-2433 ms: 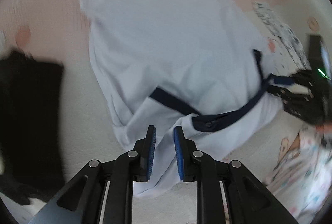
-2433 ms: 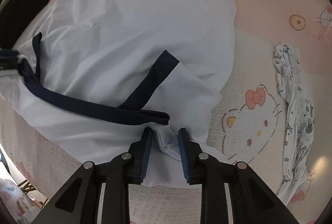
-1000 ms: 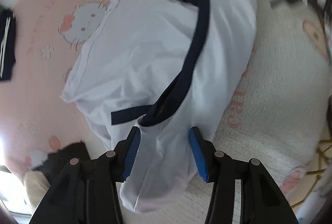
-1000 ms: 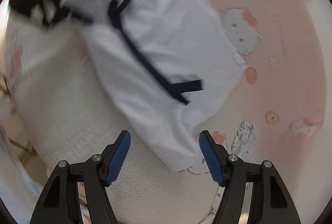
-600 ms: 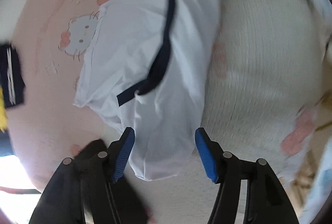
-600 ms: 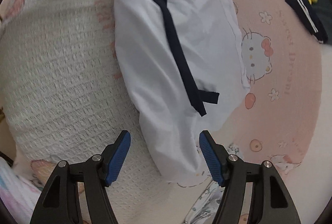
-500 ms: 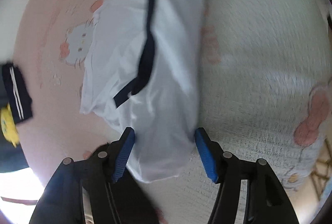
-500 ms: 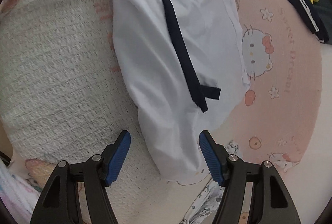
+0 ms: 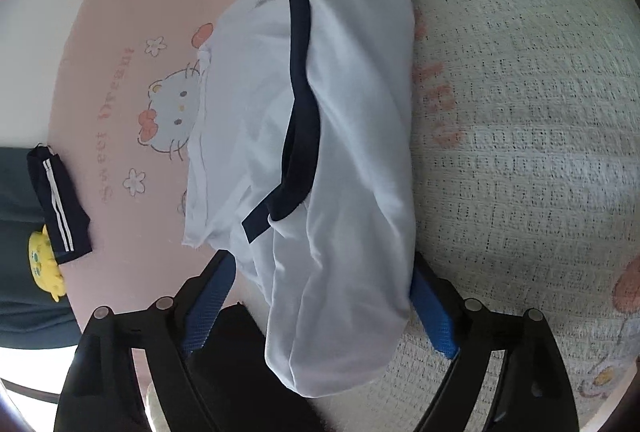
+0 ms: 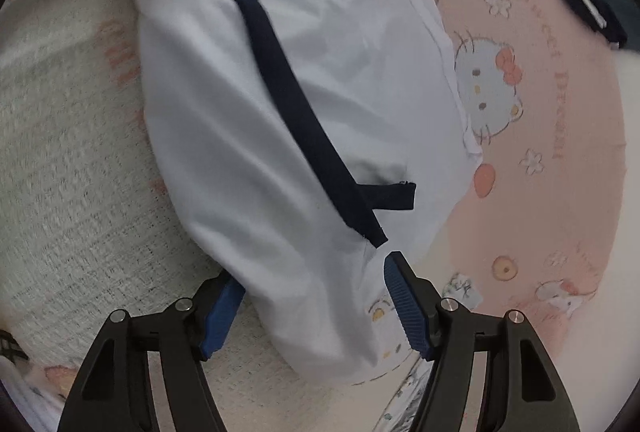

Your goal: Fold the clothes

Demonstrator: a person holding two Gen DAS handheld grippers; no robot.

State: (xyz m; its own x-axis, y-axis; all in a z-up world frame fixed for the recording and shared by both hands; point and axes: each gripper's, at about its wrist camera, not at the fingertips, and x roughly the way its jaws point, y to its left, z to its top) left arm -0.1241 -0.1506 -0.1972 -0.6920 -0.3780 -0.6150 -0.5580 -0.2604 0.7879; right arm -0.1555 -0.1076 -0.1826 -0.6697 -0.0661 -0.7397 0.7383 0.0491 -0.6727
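1. One white garment (image 9: pixel 344 136) with navy trim (image 9: pixel 300 104) lies on the bed, folded lengthwise into a long, loose bundle. It straddles the line where the pink printed sheet (image 9: pixel 120 80) meets the cream woven blanket (image 9: pixel 520 112).
2. Progress, as a judgement: a first lengthwise fold looks done. The bundle is lumpy, the trim strip wanders across its top, and one raw hem juts out toward the pink sheet. Crosswise folds and smoothing look still to do.
3. Other clothing near the white garment: a dark striped piece (image 9: pixel 60 208) with a yellow patch (image 9: pixel 44 264) lies well apart on the pink-sheet side; a small printed cloth (image 10: pixel 460 288) peeks out just beside the garment's end in the right wrist view. Neither looks folded by this pair of tools yet; I cannot tell more.
4. Left gripper (image 9: pixel 320 304): jaws wide and opening at this moment. One end of the white garment lies between them, filling most of the gap. The pads do not appear to pinch the cloth; nothing is gripped.
5. Right gripper (image 10: pixel 316 308): jaws moderately wide, straddling the opposite end of the white garment. Cloth lies between the pads and drapes over the left one; no pinch is visible, so it holds nothing.
6. Each gripper sits at one end of the white garment, so the two face one another along its length.
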